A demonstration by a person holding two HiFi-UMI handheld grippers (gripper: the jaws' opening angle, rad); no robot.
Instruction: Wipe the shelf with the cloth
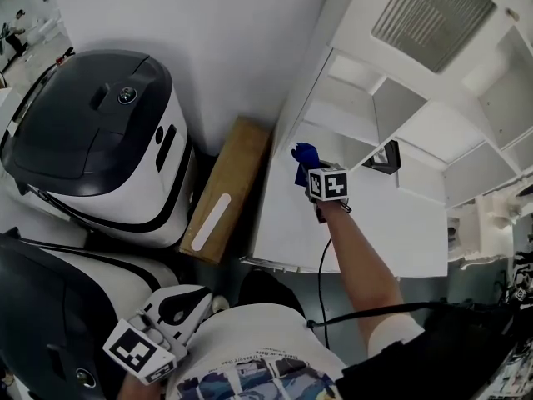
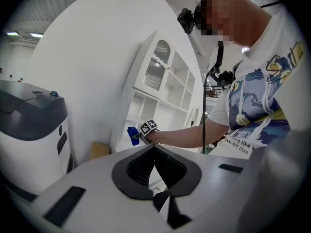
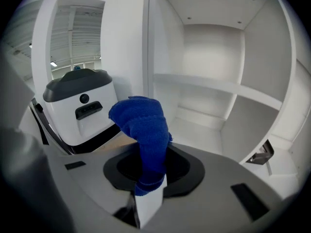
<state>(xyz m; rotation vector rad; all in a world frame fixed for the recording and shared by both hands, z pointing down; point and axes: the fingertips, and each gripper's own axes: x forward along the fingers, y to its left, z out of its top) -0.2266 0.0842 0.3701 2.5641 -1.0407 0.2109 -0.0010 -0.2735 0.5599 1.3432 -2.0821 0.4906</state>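
Note:
A blue cloth (image 3: 141,128) sticks up out of my right gripper (image 3: 148,177), which is shut on it. In the head view that gripper (image 1: 309,172) holds the cloth (image 1: 304,157) at the left front of the white shelf unit (image 1: 391,107), in front of a lower open compartment (image 3: 210,87) and above the flat ledge (image 1: 287,223). My left gripper (image 1: 193,305) hangs low by my body, far from the shelf. Its jaws meet with nothing between them (image 2: 154,150). From there the cloth (image 2: 132,134) shows small beside the shelf unit (image 2: 163,89).
Two big white-and-black machines (image 1: 104,136) (image 1: 46,307) stand left of the shelf. A brown cardboard box (image 1: 226,188) lies between the upper machine and the shelf side. A dark metal fitting (image 1: 386,158) sits inside the shelf. A cable (image 1: 321,282) hangs from my right arm.

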